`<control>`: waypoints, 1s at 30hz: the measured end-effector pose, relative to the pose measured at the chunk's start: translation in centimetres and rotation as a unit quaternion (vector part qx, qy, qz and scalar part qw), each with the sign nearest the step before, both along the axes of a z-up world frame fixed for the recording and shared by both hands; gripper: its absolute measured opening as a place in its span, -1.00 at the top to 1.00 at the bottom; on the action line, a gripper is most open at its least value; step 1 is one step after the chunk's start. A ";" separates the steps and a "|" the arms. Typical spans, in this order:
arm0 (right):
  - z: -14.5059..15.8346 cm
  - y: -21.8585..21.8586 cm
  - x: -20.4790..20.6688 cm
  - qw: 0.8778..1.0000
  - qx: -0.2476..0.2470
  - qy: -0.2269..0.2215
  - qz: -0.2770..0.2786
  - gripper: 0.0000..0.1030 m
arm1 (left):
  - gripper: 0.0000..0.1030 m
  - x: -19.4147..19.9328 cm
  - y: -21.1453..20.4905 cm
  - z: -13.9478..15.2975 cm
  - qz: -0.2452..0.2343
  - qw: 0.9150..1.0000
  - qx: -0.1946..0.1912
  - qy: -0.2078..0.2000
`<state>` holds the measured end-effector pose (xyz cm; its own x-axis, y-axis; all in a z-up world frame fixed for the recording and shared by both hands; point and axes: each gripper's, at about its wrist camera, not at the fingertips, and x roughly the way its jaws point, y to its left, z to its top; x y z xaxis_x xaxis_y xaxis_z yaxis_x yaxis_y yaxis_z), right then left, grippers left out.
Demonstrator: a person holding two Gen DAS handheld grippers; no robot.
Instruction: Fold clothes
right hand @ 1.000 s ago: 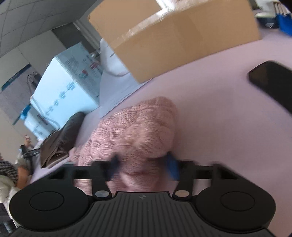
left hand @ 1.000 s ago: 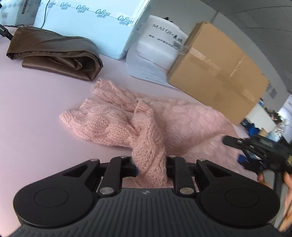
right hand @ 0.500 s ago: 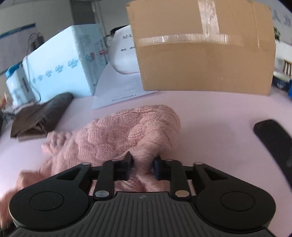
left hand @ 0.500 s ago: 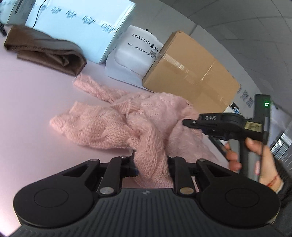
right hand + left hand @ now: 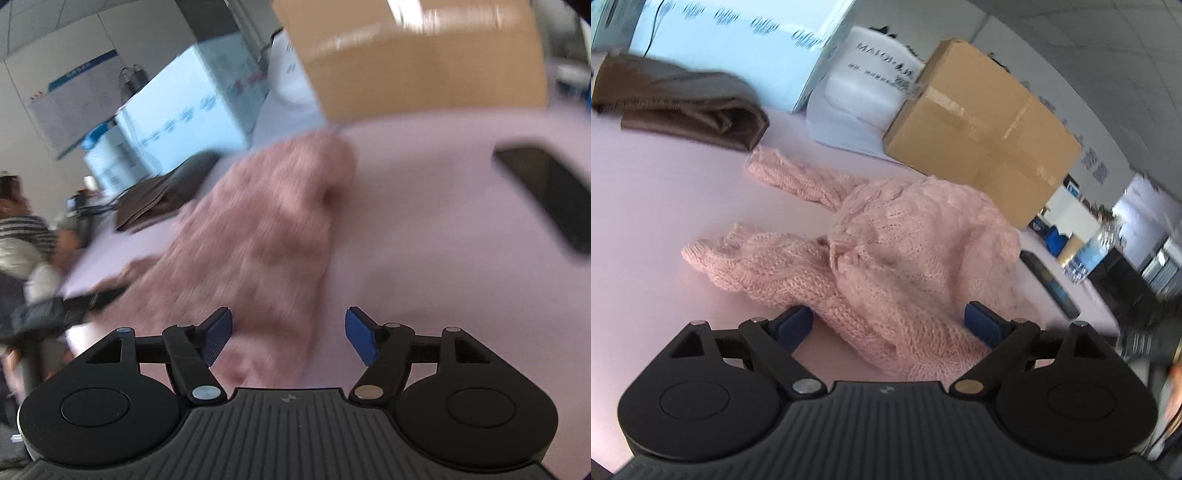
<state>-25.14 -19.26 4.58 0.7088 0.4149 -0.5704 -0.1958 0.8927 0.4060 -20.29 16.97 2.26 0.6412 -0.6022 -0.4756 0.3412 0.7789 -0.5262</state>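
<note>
Left wrist view: left gripper spread wide, blue pads either side of the pink knit sweater without pinching it; sweater bunched on the pink desk, one sleeve trailing toward a folded brown garment. Behind, a light blue box, a white package and a cardboard box; a dark flat object lying just right of the sweater. Right wrist view, blurred: right gripper likewise wide apart, nothing held, sweater on the desk reaching between its fingers, nearer the left pad; dark flat object off right.
</note>
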 end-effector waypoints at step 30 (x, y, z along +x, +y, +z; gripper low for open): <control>5.4 1.0 -9.0 0.996 -0.006 -0.083 0.021 0.82 | 0.63 -5.7 1.6 3.0 -0.027 0.997 0.013 0.071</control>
